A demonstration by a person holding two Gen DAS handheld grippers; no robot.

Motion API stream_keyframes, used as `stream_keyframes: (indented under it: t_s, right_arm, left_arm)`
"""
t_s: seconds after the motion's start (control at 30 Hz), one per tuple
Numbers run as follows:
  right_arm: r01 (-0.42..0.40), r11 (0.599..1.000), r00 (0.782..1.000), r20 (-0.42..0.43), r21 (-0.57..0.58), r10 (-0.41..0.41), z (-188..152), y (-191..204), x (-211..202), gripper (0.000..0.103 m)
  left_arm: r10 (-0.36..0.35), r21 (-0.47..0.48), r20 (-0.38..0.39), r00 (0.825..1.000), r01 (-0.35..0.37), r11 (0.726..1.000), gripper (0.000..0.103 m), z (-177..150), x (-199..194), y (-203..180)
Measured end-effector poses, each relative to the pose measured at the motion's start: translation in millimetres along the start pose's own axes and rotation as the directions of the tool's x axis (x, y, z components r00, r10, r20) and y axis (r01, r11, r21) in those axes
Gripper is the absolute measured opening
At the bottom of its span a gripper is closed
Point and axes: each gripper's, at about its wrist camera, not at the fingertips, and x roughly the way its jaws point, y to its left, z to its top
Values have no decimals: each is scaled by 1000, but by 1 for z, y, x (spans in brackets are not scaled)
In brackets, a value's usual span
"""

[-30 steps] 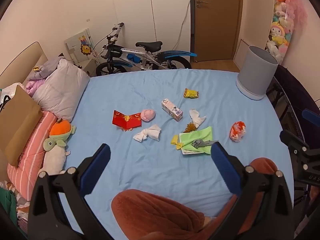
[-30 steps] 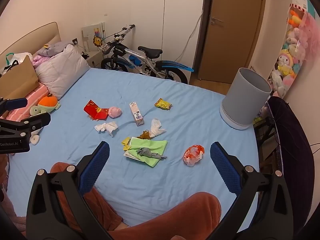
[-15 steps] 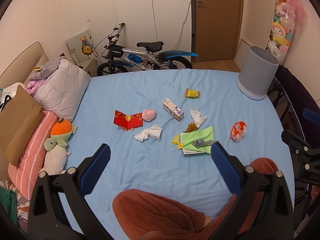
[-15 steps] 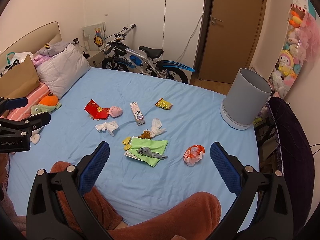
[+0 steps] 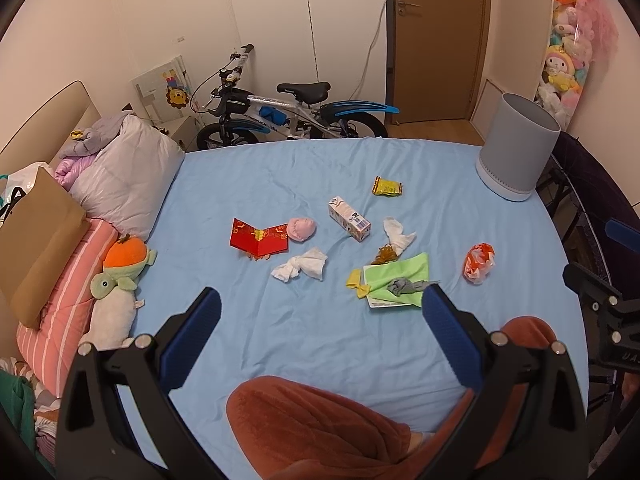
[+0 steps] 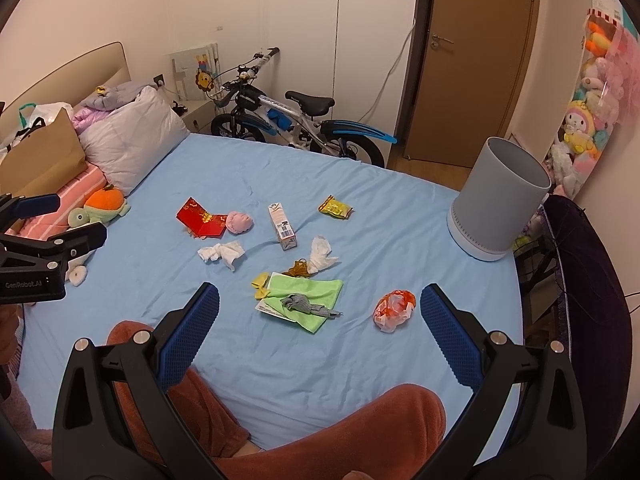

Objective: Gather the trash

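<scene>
Trash lies scattered on the blue bed sheet (image 5: 280, 168): a red card (image 5: 259, 237), a pink ball (image 5: 302, 229), a small carton (image 5: 349, 218), a yellow wrapper (image 5: 387, 187), white tissues (image 5: 300, 266), a green cloth (image 5: 398, 278) with a grey scrap on it, and an orange-white wrapper (image 5: 479, 262). A grey bin (image 5: 516, 152) stands on the bed's far right corner. My left gripper (image 5: 320, 316) is open and empty, held above the near part of the bed. My right gripper (image 6: 320, 312) is open and empty too, short of the green cloth (image 6: 306, 300) and the orange-white wrapper (image 6: 394, 310).
A child's bicycle (image 5: 292, 112) leans by the far wall near a brown door (image 5: 436, 40). Pillows (image 5: 124, 176), a turtle plush (image 5: 116, 276) and a paper bag (image 5: 40, 236) lie on the left. The person's brown-clad knees (image 5: 320, 428) are below the grippers. A dark chair (image 6: 580, 280) stands on the right.
Both views have shifted very slightly; the grippers stay open and no object on the bed has moved.
</scene>
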Motion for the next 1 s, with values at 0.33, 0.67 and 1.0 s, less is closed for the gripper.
stream_keyframes:
  t_s: [0.33, 0.67, 1.0]
  right_arm:
    - [-14, 1000, 1000, 2, -15, 14, 1, 4, 1, 97]
    - [-18, 1000, 1000, 5, -22, 18, 4, 5, 0, 97]
    - [-20, 1000, 1000, 5, -24, 20, 5, 6, -1, 97]
  left_arm:
    - [3, -9, -2, 1000, -3, 1000, 99, -1, -1, 9]
    - [2, -8, -1, 1000, -2, 1000, 99, -1, -3, 12]
    - [2, -9, -1, 1000, -2, 1000, 99, -1, -2, 11]
